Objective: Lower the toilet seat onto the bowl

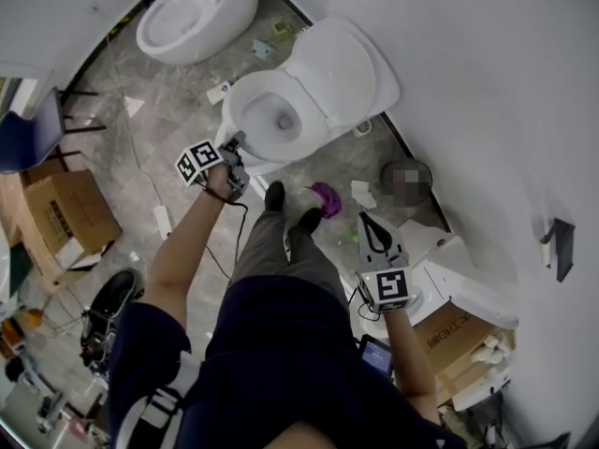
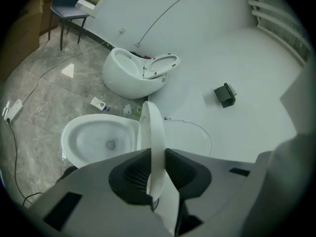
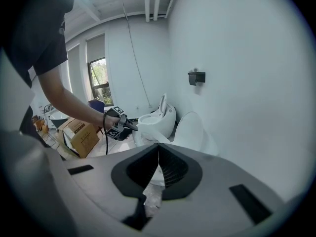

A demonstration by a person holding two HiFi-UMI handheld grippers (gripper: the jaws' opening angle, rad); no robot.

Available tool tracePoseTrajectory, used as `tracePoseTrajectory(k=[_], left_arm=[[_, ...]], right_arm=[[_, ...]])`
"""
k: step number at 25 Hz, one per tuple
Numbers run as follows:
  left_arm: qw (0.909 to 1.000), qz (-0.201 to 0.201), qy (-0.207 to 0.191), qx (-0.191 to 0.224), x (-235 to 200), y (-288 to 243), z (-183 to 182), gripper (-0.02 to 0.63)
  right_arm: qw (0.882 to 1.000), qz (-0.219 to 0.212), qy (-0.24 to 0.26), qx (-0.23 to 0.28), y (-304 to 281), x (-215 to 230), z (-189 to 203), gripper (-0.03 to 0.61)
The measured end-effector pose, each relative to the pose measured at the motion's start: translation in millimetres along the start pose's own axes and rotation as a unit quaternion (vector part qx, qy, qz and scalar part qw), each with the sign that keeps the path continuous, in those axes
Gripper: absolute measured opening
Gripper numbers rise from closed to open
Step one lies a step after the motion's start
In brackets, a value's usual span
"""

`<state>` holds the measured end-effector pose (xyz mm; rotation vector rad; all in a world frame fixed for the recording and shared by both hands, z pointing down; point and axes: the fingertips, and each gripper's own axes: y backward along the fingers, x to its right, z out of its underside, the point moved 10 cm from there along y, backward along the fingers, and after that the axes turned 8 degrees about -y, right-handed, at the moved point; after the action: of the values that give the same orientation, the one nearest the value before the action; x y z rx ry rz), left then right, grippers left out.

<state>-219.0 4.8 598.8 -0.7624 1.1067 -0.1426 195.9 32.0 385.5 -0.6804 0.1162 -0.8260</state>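
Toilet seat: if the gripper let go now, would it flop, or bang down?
The toilet seat is probably stiff: pinched in the left gripper, it shows a straight, unsagging edge. It looks glossy, so it may slip. Standing nearly upright by the bowl, it would likely swing down hard.

bare workroom, uninstalled toilets (image 1: pixel 192 12) on the floor (image 1: pixel 140 148), cardboard boxes (image 1: pixel 70 218), blue chair (image 1: pixel 23 134)
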Motion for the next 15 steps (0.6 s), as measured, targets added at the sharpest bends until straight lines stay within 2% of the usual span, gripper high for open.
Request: tracePoseTrajectory(k=[15], left_arm=[[1.0,0.003,0.002,0.001,-34,5,4,0.1]], right_arm=[[0.999,-0.02,0.012,-0.026,-19,-8,3,0.02]])
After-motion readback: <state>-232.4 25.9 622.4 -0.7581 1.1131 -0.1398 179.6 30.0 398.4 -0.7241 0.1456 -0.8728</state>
